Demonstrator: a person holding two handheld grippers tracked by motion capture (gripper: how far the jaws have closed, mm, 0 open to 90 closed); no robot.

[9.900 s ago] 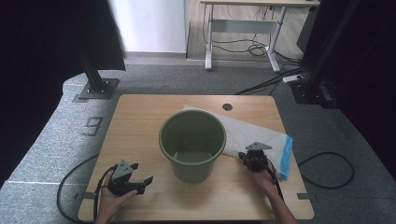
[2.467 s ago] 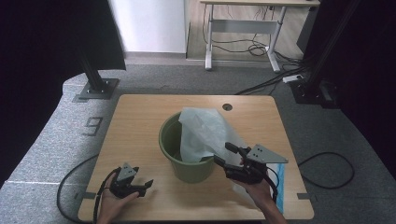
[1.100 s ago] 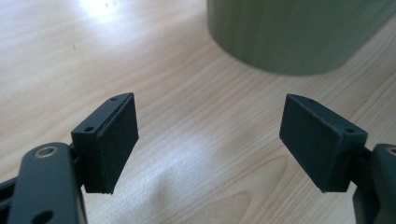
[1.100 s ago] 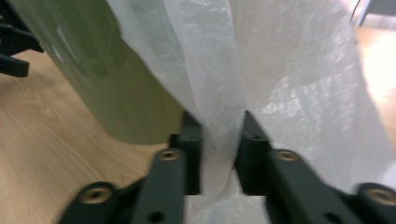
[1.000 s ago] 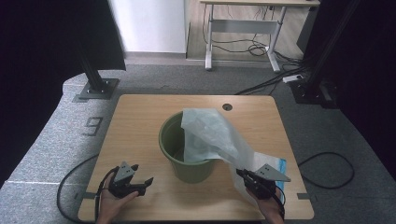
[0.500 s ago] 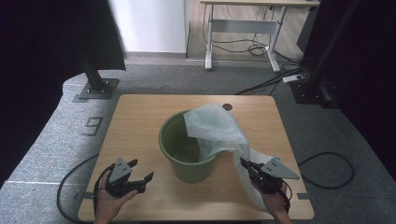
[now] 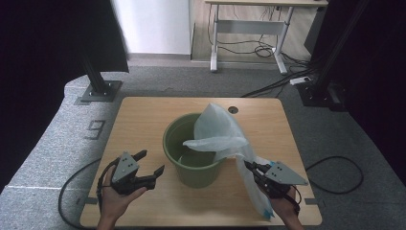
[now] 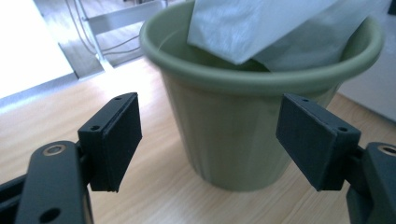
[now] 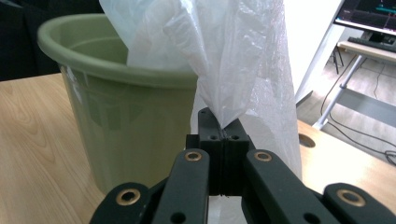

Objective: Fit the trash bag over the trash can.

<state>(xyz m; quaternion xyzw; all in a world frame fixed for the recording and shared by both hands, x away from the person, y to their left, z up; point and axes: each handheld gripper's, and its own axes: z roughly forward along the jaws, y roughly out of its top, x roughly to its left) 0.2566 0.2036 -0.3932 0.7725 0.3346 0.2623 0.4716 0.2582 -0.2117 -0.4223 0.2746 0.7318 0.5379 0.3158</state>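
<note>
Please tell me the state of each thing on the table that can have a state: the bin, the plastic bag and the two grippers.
green bin: upright on the table, bag partly inside, not yet lined.
plastic bag: crumpled, draped over the bin's rim, one end pinched by the right gripper.
left gripper: jaws open, holding nothing, facing the bin's side.
right gripper: shut on the plastic bag.

Light wooden table; green bucket standing at its centre, plastic bag trailing beside
</note>
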